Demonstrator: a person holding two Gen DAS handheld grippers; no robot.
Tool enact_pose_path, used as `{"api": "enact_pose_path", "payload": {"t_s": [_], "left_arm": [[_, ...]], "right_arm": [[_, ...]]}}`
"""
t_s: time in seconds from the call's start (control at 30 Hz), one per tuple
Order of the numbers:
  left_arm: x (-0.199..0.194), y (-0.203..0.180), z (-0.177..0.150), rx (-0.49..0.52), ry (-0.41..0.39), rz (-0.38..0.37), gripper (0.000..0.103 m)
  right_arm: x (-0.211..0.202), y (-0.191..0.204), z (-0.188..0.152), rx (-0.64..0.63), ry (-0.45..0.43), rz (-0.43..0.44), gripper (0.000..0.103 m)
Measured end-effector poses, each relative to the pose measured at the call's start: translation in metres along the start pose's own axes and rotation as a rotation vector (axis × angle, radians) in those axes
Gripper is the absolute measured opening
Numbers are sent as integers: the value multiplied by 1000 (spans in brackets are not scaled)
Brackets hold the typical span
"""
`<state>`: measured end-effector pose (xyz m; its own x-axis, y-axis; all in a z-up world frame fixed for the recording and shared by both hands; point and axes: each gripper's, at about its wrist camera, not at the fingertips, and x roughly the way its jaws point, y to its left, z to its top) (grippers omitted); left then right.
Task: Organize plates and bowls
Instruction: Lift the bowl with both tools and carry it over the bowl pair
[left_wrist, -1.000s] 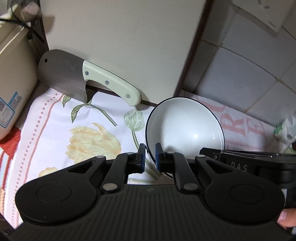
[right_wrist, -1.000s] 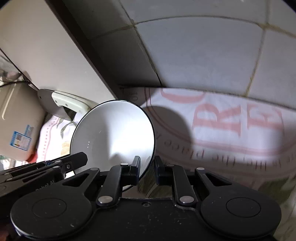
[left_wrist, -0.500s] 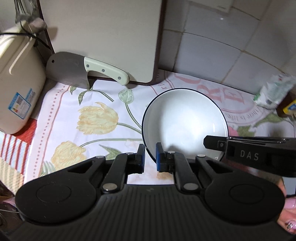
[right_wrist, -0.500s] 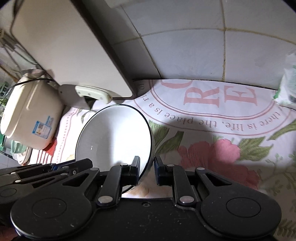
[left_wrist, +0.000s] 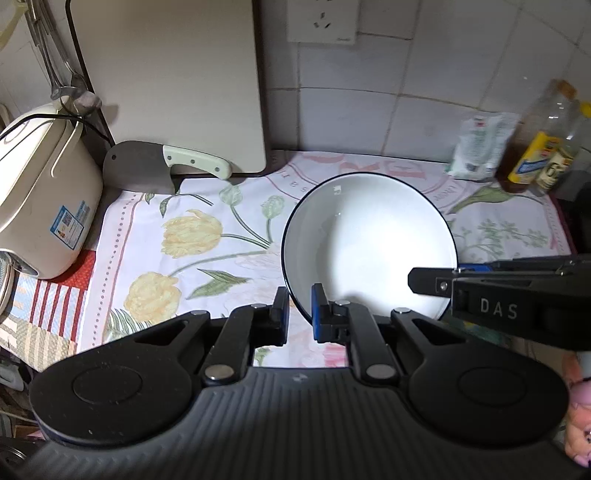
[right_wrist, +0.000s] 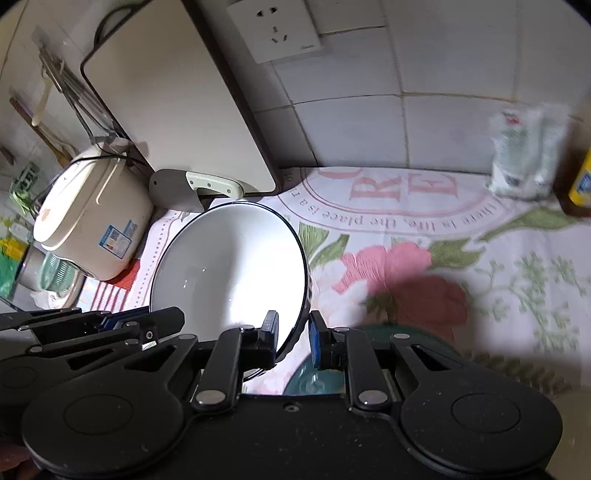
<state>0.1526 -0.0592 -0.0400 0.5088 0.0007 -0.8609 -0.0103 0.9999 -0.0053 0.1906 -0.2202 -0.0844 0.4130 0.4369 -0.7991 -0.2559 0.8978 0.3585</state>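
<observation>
A white bowl with a dark rim hangs above the flowered cloth, held by both grippers. My left gripper is shut on the bowl's near left rim. My right gripper is shut on its near right rim; the bowl shows in the right wrist view too. The right gripper also reaches in from the right in the left wrist view. A dark green dish lies below the right gripper, mostly hidden by it.
A flowered cloth covers the counter. A cleaver leans at a white cutting board by the tiled wall. A beige rice cooker stands at the left. A packet and bottles stand at the back right.
Both grippers have pulled back and up from the wall with the bowl between them, so more of the counter, the rice cooker and the bottles now show.
</observation>
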Motion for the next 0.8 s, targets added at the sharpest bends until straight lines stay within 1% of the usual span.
{"api": "enact_pose_path", "payload": {"t_s": [0.2, 0.37, 0.6, 0.7, 0.8], "left_arm": [[-26, -20, -21, 19, -25, -32, 10], [-58, -41, -34, 49, -49, -73, 10], [-97, -74, -47, 107, -87, -140, 10], [-109, -91, -50, 132, -99, -181, 11], [-115, -112, -55, 172, -103, -206, 11]], "right_arm": [[-33, -4, -26, 3, -28, -16, 21], [-72, -9, -49, 11, -70, -34, 22], [-129, -23, -84, 59, -144, -56, 23], [-150, -33, -98, 95, -180, -74, 23], [-169, -46, -110, 134, -205, -96, 23]]}}
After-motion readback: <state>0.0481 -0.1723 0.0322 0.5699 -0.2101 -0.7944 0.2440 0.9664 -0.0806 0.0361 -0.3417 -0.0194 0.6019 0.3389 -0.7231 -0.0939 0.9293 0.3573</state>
